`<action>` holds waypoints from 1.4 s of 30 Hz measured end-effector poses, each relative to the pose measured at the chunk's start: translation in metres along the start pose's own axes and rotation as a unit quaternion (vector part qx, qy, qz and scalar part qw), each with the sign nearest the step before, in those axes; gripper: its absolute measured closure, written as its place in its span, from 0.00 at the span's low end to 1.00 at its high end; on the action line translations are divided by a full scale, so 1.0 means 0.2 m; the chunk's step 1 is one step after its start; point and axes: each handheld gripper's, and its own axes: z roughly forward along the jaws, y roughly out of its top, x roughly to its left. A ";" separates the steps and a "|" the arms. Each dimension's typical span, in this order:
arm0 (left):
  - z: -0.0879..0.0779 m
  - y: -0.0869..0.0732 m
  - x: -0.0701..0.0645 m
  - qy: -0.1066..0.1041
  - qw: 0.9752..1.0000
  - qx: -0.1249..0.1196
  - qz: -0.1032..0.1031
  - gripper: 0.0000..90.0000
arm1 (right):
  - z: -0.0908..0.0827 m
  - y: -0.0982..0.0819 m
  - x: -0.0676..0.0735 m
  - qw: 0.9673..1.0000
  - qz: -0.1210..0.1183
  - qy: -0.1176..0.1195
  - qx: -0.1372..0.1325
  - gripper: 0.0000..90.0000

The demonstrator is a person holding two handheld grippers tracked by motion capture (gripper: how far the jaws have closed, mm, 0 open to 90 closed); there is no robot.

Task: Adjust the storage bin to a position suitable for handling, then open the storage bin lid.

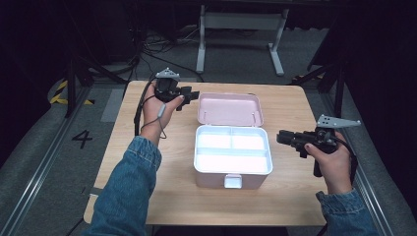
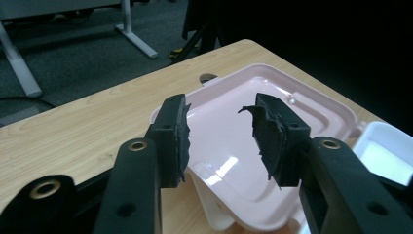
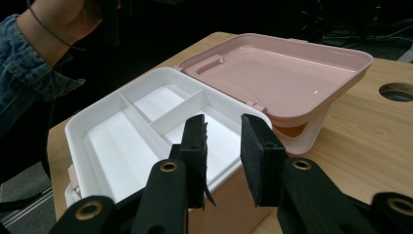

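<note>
From above, the pink box [image 1: 232,156] sits mid-tabletop [image 1: 147,191], its lid [image 1: 229,109] thrown back; my left hand-held gripper [image 1: 189,95] hovers near the lid's corner. Along its spread, empty jaws the lid looms close: a careless swing could knock it shut. My right hand-held gripper [image 3: 223,148], parted and empty, could clip the white tray [image 3: 122,131].

We are holding our left gripper [image 1: 189,95] out ahead on the left, its left hand [image 1: 160,105] wrapped around the body and the denim-sleeved forearm reaching forward; its jaws are standing apart with nothing between the pads. We are keeping our right gripper [image 1: 282,138] lower on the right, pointing leftward, the right hand [image 1: 330,158] gripping from behind, its jaws likewise parted and gripping nothing.
</note>
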 end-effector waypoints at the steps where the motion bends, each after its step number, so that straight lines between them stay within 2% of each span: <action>1: -0.03 0.00 -0.01 0.003 1.000 0.001 0.006 0.62 | 0.00 0.00 0.00 1.000 0.000 0.001 -0.001 0.81; 7: -0.17 -0.03 -0.06 0.021 0.999 0.014 0.029 0.59 | 0.03 0.02 -0.02 1.000 -0.002 0.003 0.001 0.81; 15: -0.33 -0.10 -0.12 0.018 0.999 0.013 0.040 0.57 | 0.03 0.03 -0.05 1.000 -0.003 -0.008 0.005 0.80; 21: -0.43 -0.17 -0.17 0.032 0.998 0.015 0.057 0.55 | 0.01 0.04 -0.07 1.000 0.002 -0.013 0.001 0.80; 23: -0.47 -0.22 -0.18 0.039 0.997 0.017 0.061 0.54 | 0.00 0.03 -0.08 1.000 0.005 -0.016 0.002 0.80; 26: -0.50 -0.25 -0.19 0.049 0.997 0.021 0.064 0.54 | 0.00 0.02 -0.09 1.000 0.006 -0.017 0.003 0.80; 29: -0.56 -0.32 -0.19 0.067 0.995 0.031 0.067 0.54 | -0.01 0.02 -0.08 1.000 0.006 -0.019 0.006 0.80; 32: -0.59 -0.37 -0.20 0.077 0.994 0.039 0.072 0.52 | -0.02 0.02 -0.08 1.000 0.005 -0.022 0.006 0.80; 40: -0.64 -0.55 -0.17 0.079 0.994 0.053 0.060 0.49 | -0.03 0.00 -0.10 0.999 0.008 -0.034 0.015 0.80; 41: -0.65 -0.59 -0.16 0.081 0.993 0.059 0.058 0.48 | -0.04 -0.01 -0.10 0.999 0.007 -0.037 0.019 0.79; 42: -0.65 -0.59 -0.16 0.081 0.993 0.059 0.058 0.48 | -0.04 -0.01 -0.10 0.999 0.007 -0.037 0.019 0.79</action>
